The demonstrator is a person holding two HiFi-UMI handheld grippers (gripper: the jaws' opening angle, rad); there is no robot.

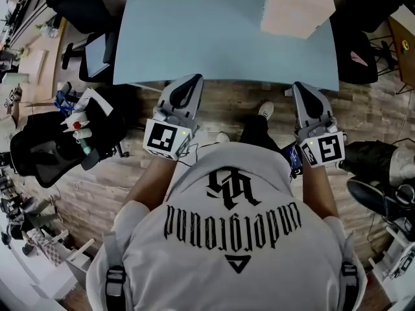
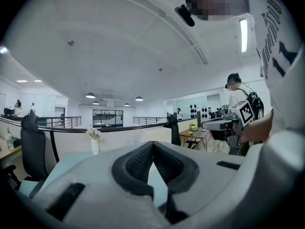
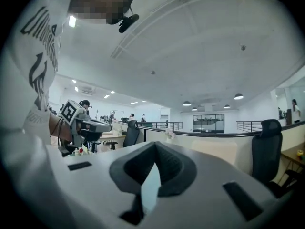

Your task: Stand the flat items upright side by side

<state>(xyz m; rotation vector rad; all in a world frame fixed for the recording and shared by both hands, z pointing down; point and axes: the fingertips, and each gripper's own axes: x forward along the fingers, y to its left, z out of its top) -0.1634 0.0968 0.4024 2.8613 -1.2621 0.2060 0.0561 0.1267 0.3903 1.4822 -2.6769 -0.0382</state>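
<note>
While left gripper (image 1: 193, 81) and right gripper (image 1: 299, 88) sit at the near edge of the pale blue worktop (image 1: 194, 31), both jaws are closed on nothing; a beige boxy item (image 1: 297, 6) lies at the far right corner.

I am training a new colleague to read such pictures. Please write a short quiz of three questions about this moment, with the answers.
1. True or false: the left gripper holds a flat item.
2. Where does the box stand on the table? A) its far right part; B) its near left corner; C) its middle.
3. Fill in: the right gripper is ____ (open or shut).

Key: 1 false, it is shut on nothing; 2 A; 3 shut, with nothing in it.
</note>
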